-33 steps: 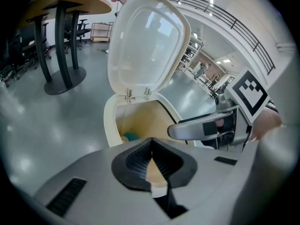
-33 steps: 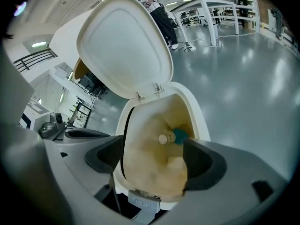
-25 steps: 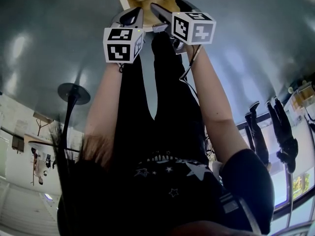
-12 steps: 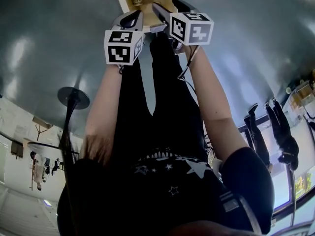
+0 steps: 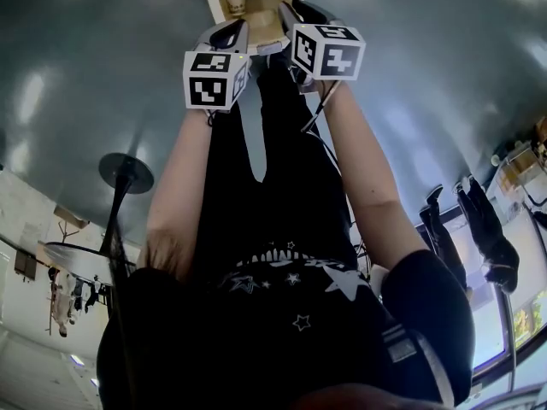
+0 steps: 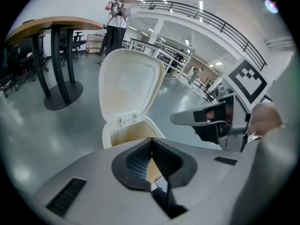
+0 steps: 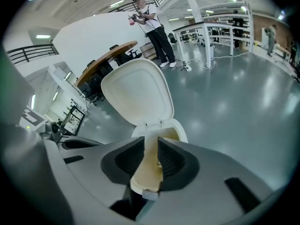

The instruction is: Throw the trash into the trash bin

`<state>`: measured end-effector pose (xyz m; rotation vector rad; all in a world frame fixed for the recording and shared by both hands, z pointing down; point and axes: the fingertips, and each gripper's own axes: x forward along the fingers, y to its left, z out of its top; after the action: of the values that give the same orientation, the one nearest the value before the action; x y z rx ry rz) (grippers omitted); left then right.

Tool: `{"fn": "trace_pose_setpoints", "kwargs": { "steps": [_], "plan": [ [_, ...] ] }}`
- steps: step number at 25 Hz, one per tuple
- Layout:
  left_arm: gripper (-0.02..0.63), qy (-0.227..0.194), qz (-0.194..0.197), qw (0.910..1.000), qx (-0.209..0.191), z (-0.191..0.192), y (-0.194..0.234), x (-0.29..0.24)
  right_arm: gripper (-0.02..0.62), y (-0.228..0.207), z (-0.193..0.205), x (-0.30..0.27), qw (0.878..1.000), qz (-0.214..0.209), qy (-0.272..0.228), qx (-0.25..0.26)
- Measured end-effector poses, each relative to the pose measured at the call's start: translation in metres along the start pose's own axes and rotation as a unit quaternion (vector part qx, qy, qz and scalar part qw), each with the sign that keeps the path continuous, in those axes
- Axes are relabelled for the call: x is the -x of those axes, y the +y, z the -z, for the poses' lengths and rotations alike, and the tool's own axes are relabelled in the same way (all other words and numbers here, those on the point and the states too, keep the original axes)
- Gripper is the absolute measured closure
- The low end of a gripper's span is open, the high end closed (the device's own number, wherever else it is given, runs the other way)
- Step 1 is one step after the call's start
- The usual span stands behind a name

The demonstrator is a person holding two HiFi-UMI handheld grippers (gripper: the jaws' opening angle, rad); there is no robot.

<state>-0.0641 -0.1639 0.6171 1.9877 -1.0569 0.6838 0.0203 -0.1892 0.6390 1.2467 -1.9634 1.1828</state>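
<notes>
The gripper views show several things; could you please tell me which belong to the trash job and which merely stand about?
Job: bin, its open lid, trash inside it.
Standing about: round table, chairs, person in the background.

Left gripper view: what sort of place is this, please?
Probably a large open hall in an office or lab building. It has a polished grey floor, a round wooden table on dark pedestal legs, and a railed upper gallery.
</notes>
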Motion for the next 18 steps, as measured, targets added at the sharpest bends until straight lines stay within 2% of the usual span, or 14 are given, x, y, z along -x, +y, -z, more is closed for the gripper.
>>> {"fn": "trace_pose_setpoints", "kwargs": {
  "steps": [5, 10, 14, 18],
  "plan": [
    [0.595, -0.010, -0.007, 0.9999, -0.006, -0.015, 0.001, 0.013, 0.544, 0.011, -0.019, 0.014, 1.000, 0.008, -0.012, -0.007],
    [0.595, -0.029, -0.018, 0.9994, -0.010, -0.034, -0.015, 0.023, 0.588, 0.008, -0.026, 0.036, 0.999, -0.011, -0.023, -0.019],
    [0.595, -0.037, -0.023, 0.9989, -0.019, -0.047, -0.024, 0.036, 0.589, 0.013, -0.029, 0.058, 0.999, -0.025, -0.016, -0.032],
    [0.595, -0.051, -0.031, 0.9977, -0.032, -0.069, -0.029, 0.056, 0.589, 0.027, -0.054, 0.088, 0.998, -0.035, -0.030, -0.033]
  ]
}}
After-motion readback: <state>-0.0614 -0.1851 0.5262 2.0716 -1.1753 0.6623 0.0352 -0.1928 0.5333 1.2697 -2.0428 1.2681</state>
